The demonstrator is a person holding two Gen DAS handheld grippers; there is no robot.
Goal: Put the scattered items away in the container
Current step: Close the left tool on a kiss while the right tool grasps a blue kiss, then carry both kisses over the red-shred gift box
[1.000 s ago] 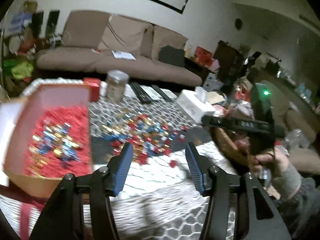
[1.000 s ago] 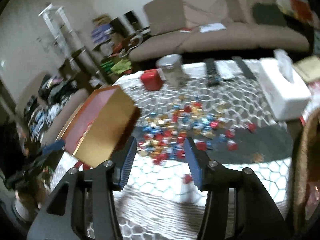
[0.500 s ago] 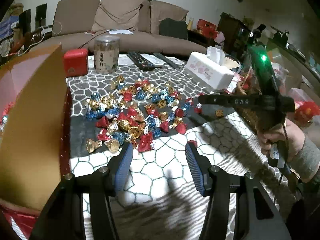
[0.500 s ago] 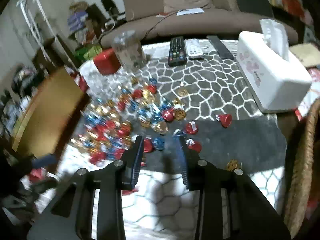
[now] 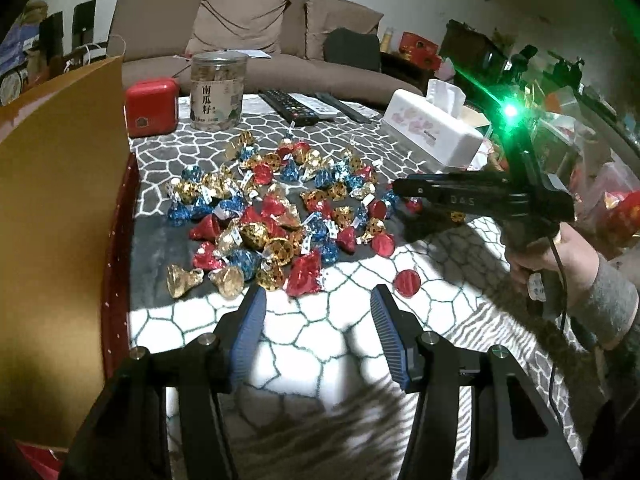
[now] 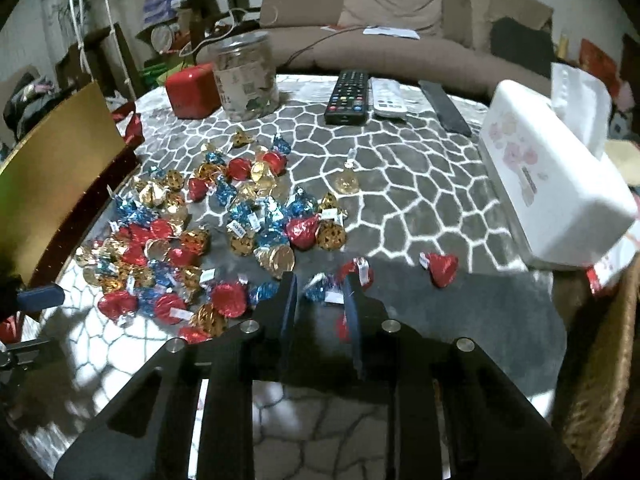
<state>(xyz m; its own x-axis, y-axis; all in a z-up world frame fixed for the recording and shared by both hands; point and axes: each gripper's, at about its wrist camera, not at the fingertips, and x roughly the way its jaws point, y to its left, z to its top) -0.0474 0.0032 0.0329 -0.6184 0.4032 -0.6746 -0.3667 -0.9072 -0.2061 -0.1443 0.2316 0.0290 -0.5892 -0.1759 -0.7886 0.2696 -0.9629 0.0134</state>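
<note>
Several foil-wrapped candies (image 5: 276,216), red, blue and gold, lie scattered on the patterned table cloth (image 5: 320,344). The container is a box with a gold wall (image 5: 60,200) at the left, its inside hidden; the right wrist view also shows this gold wall (image 6: 60,168). My left gripper (image 5: 318,308) is open and empty just short of the pile, near a red candy (image 5: 304,276). My right gripper (image 6: 319,292) is low over the pile's right edge, its jaws closing around a blue candy (image 6: 322,291), with a gap still showing on the left side.
At the back stand a clear jar (image 5: 216,92), a red tin (image 5: 151,106) and remotes (image 5: 292,106). A white tissue box (image 6: 552,192) sits at the right, a wicker basket (image 6: 600,352) beside the table edge. A hand (image 5: 560,256) holds the right gripper.
Both grippers have come down and closer to the candies. The right jaws have narrowed around a blue candy. The box's inside has dropped out of the left view.
</note>
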